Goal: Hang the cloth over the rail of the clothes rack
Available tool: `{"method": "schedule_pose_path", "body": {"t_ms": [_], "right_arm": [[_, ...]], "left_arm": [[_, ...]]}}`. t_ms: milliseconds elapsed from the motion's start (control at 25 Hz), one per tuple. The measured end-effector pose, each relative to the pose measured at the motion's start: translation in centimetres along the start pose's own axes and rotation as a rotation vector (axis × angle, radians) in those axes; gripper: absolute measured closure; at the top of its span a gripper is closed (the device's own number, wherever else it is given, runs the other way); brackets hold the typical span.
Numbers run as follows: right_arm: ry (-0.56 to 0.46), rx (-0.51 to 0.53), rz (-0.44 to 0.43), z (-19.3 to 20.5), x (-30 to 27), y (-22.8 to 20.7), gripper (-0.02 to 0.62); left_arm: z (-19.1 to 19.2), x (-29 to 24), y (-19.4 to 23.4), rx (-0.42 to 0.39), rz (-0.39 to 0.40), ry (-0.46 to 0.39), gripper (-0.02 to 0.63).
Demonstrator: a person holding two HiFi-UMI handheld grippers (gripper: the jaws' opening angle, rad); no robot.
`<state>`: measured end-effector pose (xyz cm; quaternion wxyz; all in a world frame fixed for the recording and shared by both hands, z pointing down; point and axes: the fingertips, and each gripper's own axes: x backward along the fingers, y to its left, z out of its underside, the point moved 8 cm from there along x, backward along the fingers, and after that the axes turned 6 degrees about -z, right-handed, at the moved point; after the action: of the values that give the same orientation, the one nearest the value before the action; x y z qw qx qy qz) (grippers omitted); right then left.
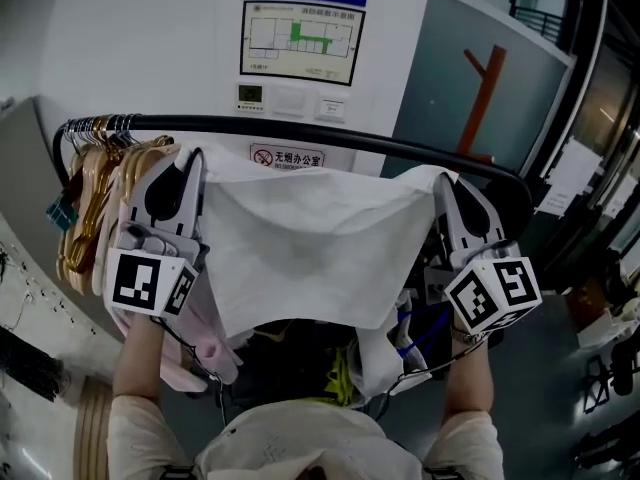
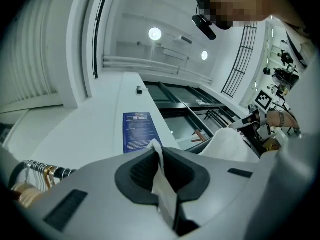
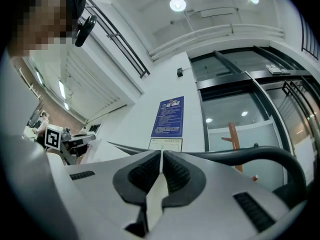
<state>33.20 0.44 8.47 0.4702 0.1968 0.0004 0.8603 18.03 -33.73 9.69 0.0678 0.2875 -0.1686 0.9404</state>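
Head view: a white fabric cloth (image 1: 310, 248) is stretched wide between the two grippers, just on the person's side of the black curved metal rail (image 1: 300, 130) of the clothes rack. The left gripper (image 1: 186, 173) holds the cloth's upper corner near the bundle of wooden and gold hangers (image 1: 92, 173) that crowd the rail's left end. The right gripper (image 1: 446, 186) holds the other upper corner, further along the rail towards its bend. The cloth's top edge runs close under the rail, and whether it touches the rail I cannot tell. The rest of the cloth hangs down on the person's side of the rail.

Left gripper view: the jaws of this gripper (image 2: 161, 165) are closed together on a thin fold of the cloth (image 2: 164, 189), which sticks up between the black ribbed pads (image 2: 142, 171).

Right gripper view: this gripper's (image 3: 161, 171) jaws are also pressed together, with a narrow strip of cloth (image 3: 157, 196) pinched between them. The rail (image 3: 240, 155) passes just beyond the jaw tips.

As I judge it, the pick-up, spreading and lift to rail height are done. What remains is to carry the top edge over the rail, lower it so the cloth hangs down both sides, and then open both claws.
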Motion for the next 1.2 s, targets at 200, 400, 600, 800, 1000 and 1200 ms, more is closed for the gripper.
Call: {"method": "schedule_pose_path", "body": {"t_ms": [200,400,600,800,1000,1200], "right_arm": [[0.013,0.069,0.011,-2.3,-1.0,-0.4,0.571],[-0.014,0.1,0.019,-5.2,-2.3,-1.2,0.571],[-0.02,0.071,-0.008,-8.1,-5.0,-2.6,0.572],[-0.028,0.149,0.015,-11.0,-7.4,-3.6,0.571],[-0.022,0.211,0.038,-13.0,-9.5,-4.8,0.571],[-0.024,0.208,0.058,-13.8,-11.6,-6.8,0.571]], "left_arm": [[-1.8,-1.7,1.0,-0.052,0.011,-0.031,0.581],[-3.6,-3.6,3.0,-0.076,-0.004,-0.047,0.581],[-5.2,-6.9,5.2,-0.08,-0.015,-0.032,0.581],[-6.7,-9.9,6.3,-0.163,-0.013,-0.029,0.581],[-8.1,-13.1,7.5,-0.228,-0.017,-0.022,0.581],[-9.4,-16.4,8.0,-0.253,-0.035,-0.043,0.581]]}}
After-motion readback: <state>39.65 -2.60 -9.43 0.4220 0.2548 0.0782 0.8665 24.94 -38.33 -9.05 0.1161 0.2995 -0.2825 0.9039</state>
